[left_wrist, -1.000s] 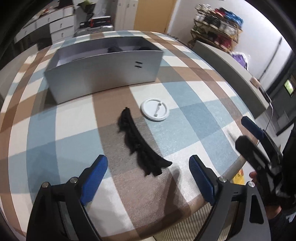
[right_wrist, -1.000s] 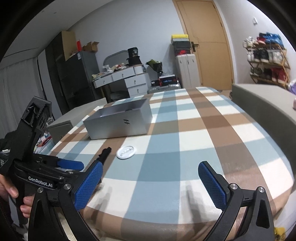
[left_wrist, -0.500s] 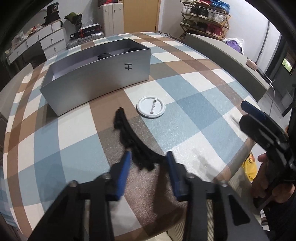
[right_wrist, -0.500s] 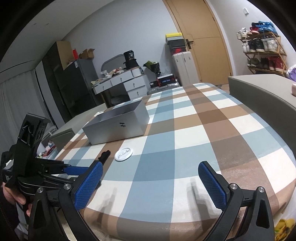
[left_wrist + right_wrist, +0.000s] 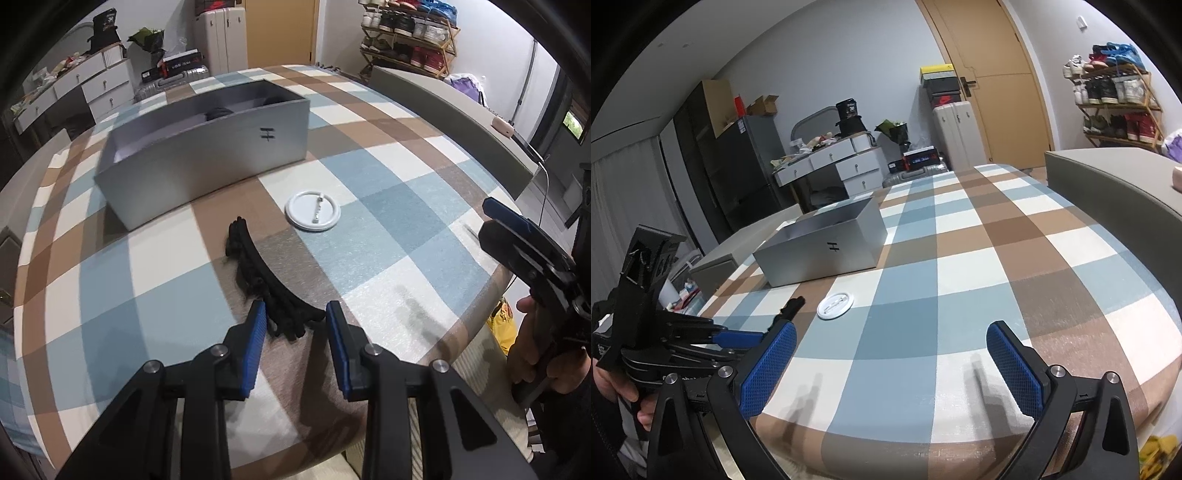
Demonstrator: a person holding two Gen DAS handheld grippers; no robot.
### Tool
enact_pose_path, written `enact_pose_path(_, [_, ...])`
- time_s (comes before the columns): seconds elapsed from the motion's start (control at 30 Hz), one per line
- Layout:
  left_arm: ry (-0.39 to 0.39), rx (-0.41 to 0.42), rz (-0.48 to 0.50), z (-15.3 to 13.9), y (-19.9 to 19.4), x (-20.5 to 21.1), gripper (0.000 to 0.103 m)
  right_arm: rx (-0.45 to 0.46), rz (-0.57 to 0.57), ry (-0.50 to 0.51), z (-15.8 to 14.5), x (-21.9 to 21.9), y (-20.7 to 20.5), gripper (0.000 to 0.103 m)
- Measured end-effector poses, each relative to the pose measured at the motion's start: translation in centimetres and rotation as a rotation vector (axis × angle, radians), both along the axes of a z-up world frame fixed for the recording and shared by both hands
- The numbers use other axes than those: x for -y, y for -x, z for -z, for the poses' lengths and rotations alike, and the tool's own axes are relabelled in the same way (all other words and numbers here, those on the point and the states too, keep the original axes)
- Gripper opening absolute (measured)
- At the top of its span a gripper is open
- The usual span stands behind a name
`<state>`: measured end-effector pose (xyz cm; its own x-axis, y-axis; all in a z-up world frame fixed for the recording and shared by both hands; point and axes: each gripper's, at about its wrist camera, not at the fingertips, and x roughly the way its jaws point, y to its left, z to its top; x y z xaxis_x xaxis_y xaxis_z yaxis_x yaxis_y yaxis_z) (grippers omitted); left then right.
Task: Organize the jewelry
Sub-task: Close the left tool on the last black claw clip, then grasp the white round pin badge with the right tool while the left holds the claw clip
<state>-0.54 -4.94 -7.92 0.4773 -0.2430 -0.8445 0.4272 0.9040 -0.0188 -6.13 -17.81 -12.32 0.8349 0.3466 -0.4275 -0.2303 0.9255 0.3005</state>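
A black curved headband with frilly trim (image 5: 264,275) lies on the checked tablecloth; its far tip shows in the right wrist view (image 5: 790,306). My left gripper (image 5: 295,321) is partly closed, its blue fingers (image 5: 255,339) either side of the headband's near end, gap still visible. A white round badge with a pin (image 5: 313,210) lies beside it, also in the right wrist view (image 5: 835,304). An open grey box (image 5: 207,147) stands behind. My right gripper (image 5: 890,350) is open and empty above the table's front edge.
The grey box (image 5: 823,247) holds dark items inside. A grey sofa back (image 5: 450,118) runs along the table's right side. The table's rounded front edge (image 5: 480,310) is close to the right gripper (image 5: 517,240). Drawers, suitcase and shoe rack stand behind.
My left gripper moved forward and down to the headband's near end and its jaws narrowed from wide open. The right gripper tilted slightly and stayed open.
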Motion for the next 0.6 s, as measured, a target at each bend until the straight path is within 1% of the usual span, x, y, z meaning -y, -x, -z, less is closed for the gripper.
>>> enact_pose_path(0.07, [-0.02, 0.035, -0.007, -0.5, 0.5, -0.3, 0.027, -0.002, -0.006, 0.006, -0.1, 0.0, 0.0, 0.103])
enact_pose_path(0.17, [-0.023, 0.084, -0.027, -1.2, 0.9, -1.0, 0.027, 0.002, -0.024, 0.0, -0.5, -0.1, -0.2, 0.103])
enact_pose_path(0.23, [-0.009, 0.118, -0.057, -1.9, 1.2, -1.8, 0.027, -0.002, -0.054, -0.001, -1.0, -0.5, -0.3, 0.103])
enact_pose_path(0.37, [0.037, 0.174, -0.13, -3.0, 1.3, -3.8, 0.027, -0.044, -0.112, 0.054, -1.6, -2.3, -1.7, 0.103])
enact_pose_path(0.43, [0.056, 0.204, -0.163, -3.6, 1.4, -4.7, 0.026, -0.078, -0.146, 0.089, -1.7, -3.6, -2.7, 0.103])
enact_pose_path(0.5, [0.074, 0.227, -0.184, -4.0, 1.4, -5.4, 0.026, -0.106, -0.169, 0.145, -1.6, -5.0, -3.8, 0.103])
enact_pose_path(0.53, [0.083, 0.231, -0.188, -4.2, 1.4, -5.8, 0.026, -0.121, -0.178, 0.194, -1.5, -6.1, -4.5, 0.103])
enact_pose_path(0.6, [0.1, 0.239, -0.192, -4.3, 1.3, -6.4, 0.02, -0.142, -0.183, 0.256, -1.3, -7.3, -5.4, 0.102])
